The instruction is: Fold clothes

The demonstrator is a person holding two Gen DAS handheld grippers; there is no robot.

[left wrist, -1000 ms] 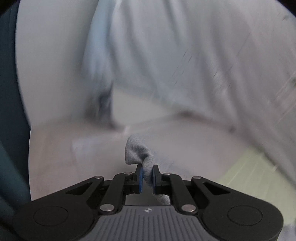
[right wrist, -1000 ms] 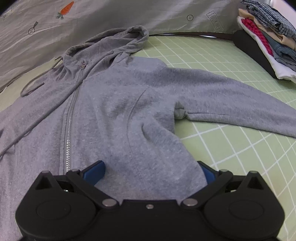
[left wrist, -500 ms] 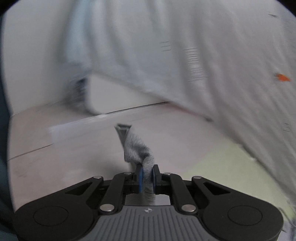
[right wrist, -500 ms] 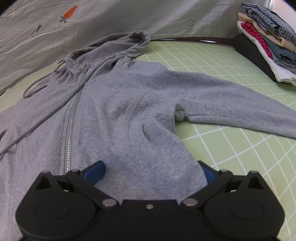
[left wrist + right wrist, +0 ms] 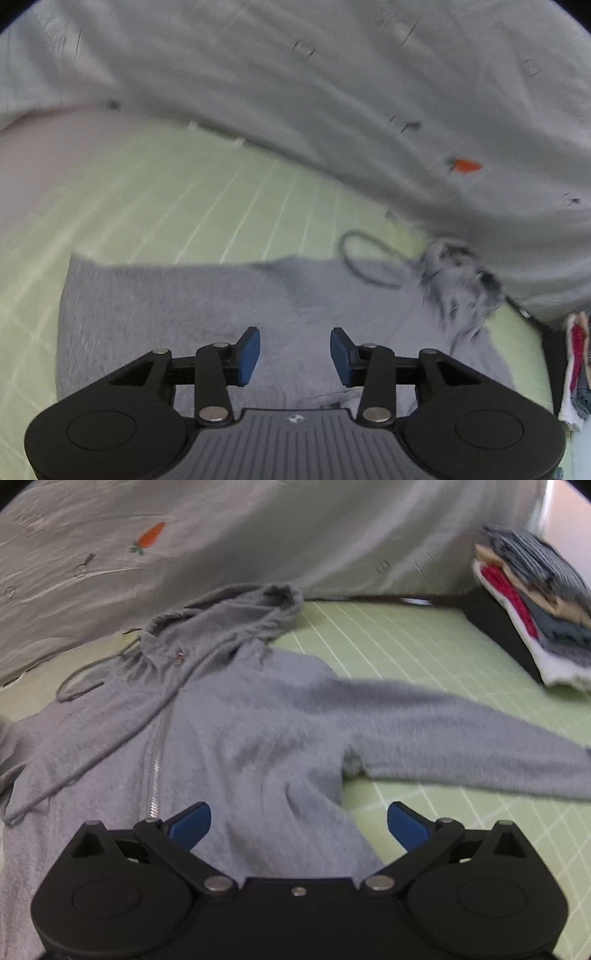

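The grey zip hoodie (image 5: 258,738) lies spread flat, front up, on the green grid mat (image 5: 424,653). Its hood (image 5: 236,609) points toward the far edge of the mat, touching the draped grey sheet (image 5: 258,528) (carrot print). One sleeve (image 5: 461,738) extends toward the mat's right edge. A stack of folded clothes (image 5: 535,609) sits at the far right corner.

Left gripper (image 5: 294,354): jaws open, holding nothing, above a flat part of the hoodie (image 5: 184,306). Right gripper (image 5: 299,821): jaws spread wide, empty, over the hoodie's lower body beside the zipper (image 5: 155,771).
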